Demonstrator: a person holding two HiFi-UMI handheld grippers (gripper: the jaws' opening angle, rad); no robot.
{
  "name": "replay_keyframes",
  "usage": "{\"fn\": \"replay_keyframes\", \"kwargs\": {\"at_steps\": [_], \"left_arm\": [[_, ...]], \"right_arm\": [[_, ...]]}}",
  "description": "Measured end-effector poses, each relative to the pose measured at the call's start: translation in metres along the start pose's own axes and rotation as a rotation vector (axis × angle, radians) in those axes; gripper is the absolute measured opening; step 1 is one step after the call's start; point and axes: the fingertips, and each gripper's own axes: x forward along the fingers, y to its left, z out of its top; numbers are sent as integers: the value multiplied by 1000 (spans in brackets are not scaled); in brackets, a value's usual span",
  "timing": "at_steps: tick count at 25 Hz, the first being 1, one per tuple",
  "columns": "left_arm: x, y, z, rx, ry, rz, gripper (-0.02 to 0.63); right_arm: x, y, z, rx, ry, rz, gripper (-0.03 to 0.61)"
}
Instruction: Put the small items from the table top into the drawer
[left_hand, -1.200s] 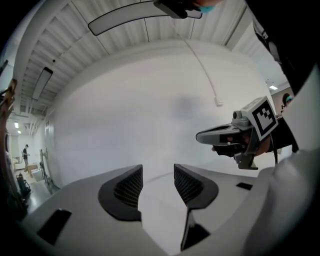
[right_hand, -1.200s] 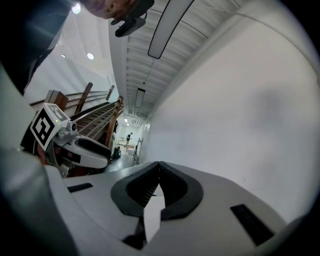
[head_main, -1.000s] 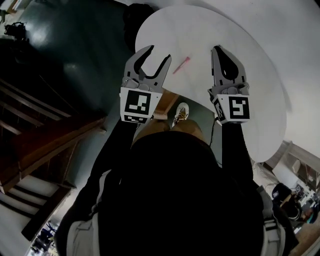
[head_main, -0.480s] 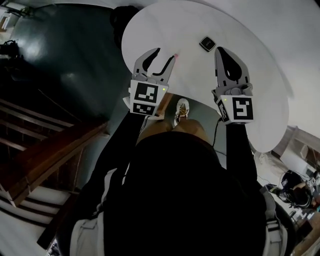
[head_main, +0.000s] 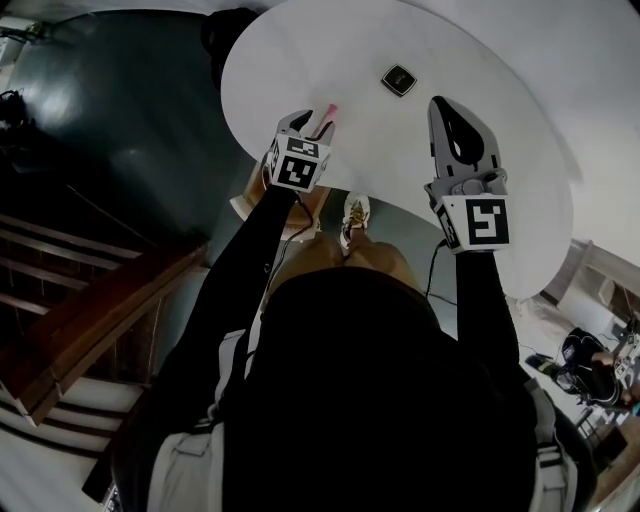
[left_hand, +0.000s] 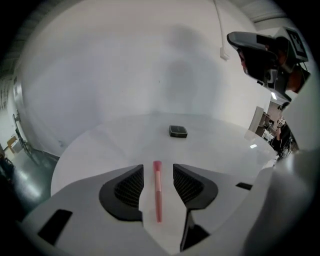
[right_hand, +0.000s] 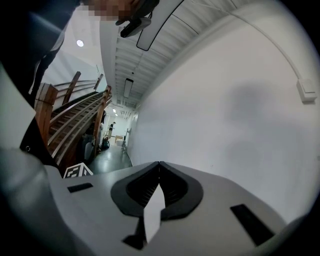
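Between the parted left tongs (left_hand: 158, 167), pink pen (left_hand: 158, 195), flat on table (left_hand: 100, 145)

Person in a black long-sleeved top (head_main: 370, 400), tan trousers (head_main: 380, 258) and a white shoe (head_main: 352, 218). Grey plastic left claw (head_main: 312, 124) at eleven o'clock and right claw (head_main: 441, 103) at one o'clock, each with black ribbed pads (left_hand: 131, 186) and a white marker cube (head_main: 297, 164).
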Motion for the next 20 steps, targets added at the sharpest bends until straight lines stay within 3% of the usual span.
{"fn": "replay_keyframes", "kwargs": {"at_steps": [8,14,15,16,20], "left_arm": [[27,3,-38,-22,165,-19,195],[26,3,-39,-15,197,-11,189],[26,3,-39,-15,203,-13,168],[26,3,-39,-20,213,-16,52],[24,0,-41,-23,238,-34,52]], "right_arm": [[2,-12,-6,16,1,12,26],[1,-18,-11,27,10,15,26],[1,-18,-11,29,10,16,26],[2,-19,-11,29,11,19,26],[2,-15,-11,23,11,34,26]]}}
